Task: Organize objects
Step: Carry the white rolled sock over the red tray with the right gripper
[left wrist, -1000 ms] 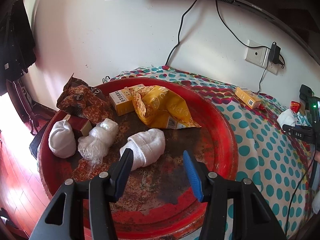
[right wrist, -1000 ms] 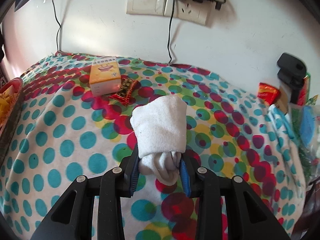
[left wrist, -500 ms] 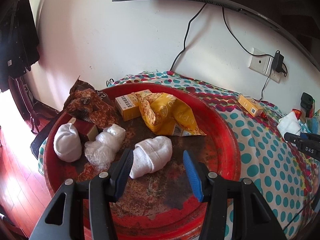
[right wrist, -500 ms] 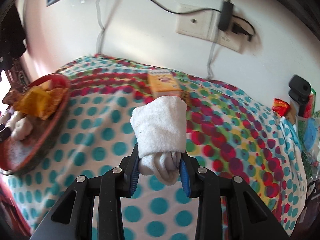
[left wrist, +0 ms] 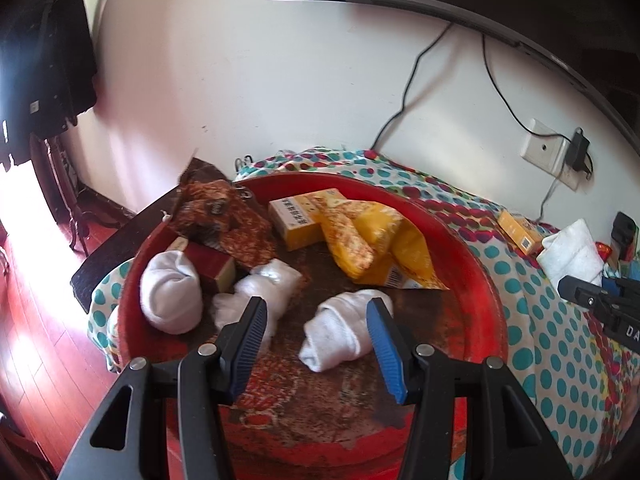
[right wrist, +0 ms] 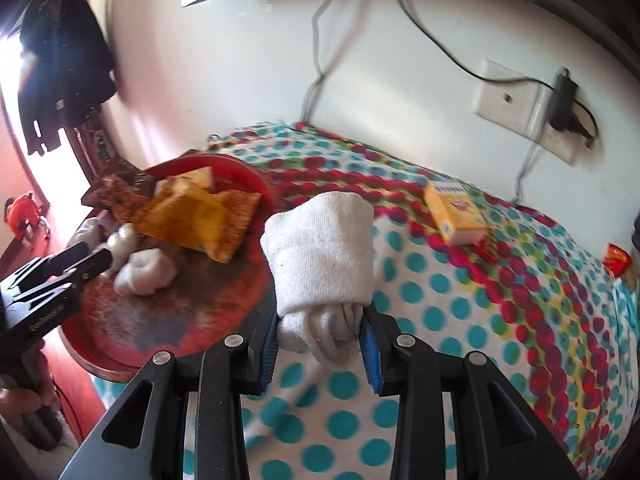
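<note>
My right gripper (right wrist: 320, 340) is shut on a rolled white sock (right wrist: 320, 252), held in the air over the dotted cloth just right of the round red tray (right wrist: 120, 320). The same sock (left wrist: 570, 252) shows at the right edge of the left wrist view. My left gripper (left wrist: 316, 316) hangs open over the red tray (left wrist: 486, 292), nothing between its fingers. Below it lies another rolled white sock (left wrist: 346, 328). A third sock ball (left wrist: 170, 296) and a clear plastic wad (left wrist: 268, 286) lie to its left.
The tray also holds a yellow snack bag (left wrist: 376, 244), a yellow box (left wrist: 298, 218), a brown wrapper (left wrist: 218, 214) and a dark red box (left wrist: 210, 268). A yellow box (right wrist: 456, 216) and red packets (right wrist: 616, 258) lie on the dotted cloth. Wall sockets and cables are behind.
My right gripper has carried its sock leftwards and up, from the right part of the cloth to beside the red tray. My left gripper drew back slightly over the tray, still open.
</note>
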`<action>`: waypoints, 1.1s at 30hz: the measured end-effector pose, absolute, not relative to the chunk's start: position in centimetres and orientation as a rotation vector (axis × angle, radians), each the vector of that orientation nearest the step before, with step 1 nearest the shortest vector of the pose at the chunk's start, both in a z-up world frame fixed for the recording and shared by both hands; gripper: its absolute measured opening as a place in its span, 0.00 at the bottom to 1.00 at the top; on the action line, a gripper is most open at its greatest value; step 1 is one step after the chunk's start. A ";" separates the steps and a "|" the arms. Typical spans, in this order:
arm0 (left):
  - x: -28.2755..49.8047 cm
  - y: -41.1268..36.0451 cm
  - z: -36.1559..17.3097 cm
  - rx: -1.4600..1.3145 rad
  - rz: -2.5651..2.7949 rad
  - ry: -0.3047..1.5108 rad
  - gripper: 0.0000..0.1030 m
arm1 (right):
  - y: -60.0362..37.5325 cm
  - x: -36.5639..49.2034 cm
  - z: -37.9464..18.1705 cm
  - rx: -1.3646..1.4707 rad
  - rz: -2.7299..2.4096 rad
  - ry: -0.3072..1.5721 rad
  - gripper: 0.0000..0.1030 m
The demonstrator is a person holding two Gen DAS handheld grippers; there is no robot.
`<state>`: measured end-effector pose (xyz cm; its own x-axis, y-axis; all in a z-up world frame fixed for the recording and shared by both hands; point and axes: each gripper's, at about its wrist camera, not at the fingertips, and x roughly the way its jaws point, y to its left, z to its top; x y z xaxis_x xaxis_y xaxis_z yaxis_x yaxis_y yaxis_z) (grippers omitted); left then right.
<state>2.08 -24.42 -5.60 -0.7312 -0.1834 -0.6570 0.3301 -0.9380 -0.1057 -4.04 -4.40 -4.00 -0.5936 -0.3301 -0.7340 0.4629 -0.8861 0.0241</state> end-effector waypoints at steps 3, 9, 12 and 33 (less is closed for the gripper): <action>2.5 -25.2 -5.3 0.964 -2.649 0.309 0.52 | -5.7 -3.8 -3.4 1.063 -2.423 0.212 0.32; 3.3 -27.0 -4.6 0.928 -2.609 0.334 0.52 | -8.4 -3.5 -2.6 1.046 -2.365 0.188 0.32; 3.7 -28.2 -4.3 0.908 -2.581 0.348 0.52 | -10.2 -3.4 -2.4 1.035 -2.336 0.199 0.32; 7.2 -34.9 -3.0 0.773 -2.438 0.517 0.52 | -24.2 -4.7 -5.2 1.044 -2.135 0.368 0.33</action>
<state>7.17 -34.94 -3.00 -0.6980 -0.3652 -0.6160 0.5837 -0.7885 -0.1939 -4.69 -24.16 -5.21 -0.4126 -0.4808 -0.7737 0.7122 -0.6998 0.0550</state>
